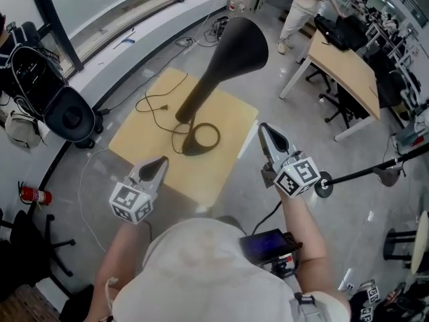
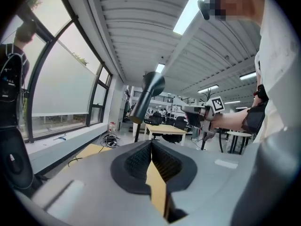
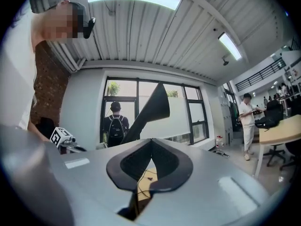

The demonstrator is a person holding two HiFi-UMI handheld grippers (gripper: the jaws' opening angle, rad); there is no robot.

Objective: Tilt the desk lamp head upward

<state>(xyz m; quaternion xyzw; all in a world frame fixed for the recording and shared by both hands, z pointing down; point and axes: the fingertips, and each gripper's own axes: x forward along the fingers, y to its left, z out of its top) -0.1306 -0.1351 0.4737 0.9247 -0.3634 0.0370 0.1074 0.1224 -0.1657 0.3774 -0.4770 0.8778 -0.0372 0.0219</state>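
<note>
A black desk lamp stands on a small wooden table (image 1: 134, 136), its round base (image 1: 200, 139) near the table's middle. Its cone-shaped head (image 1: 238, 42) rises toward me on a slanted stem. My left gripper (image 1: 161, 161) is shut and empty, over the table's near left edge, short of the base. My right gripper (image 1: 263, 127) is shut and empty, just off the table's right edge, apart from the lamp. In the left gripper view the lamp head (image 2: 153, 84) shows beyond the closed jaws (image 2: 151, 142). In the right gripper view the lamp head (image 3: 157, 105) is above the closed jaws (image 3: 151, 140).
The lamp's black cord (image 1: 157, 109) loops over the table and runs to the floor. A black chair (image 1: 70, 116) and a red fire extinguisher (image 1: 33, 195) are at the left. Wooden desks (image 1: 342, 66) and a person in white (image 1: 301, 5) are far right. A stand (image 1: 375, 170) reaches in beside my right hand.
</note>
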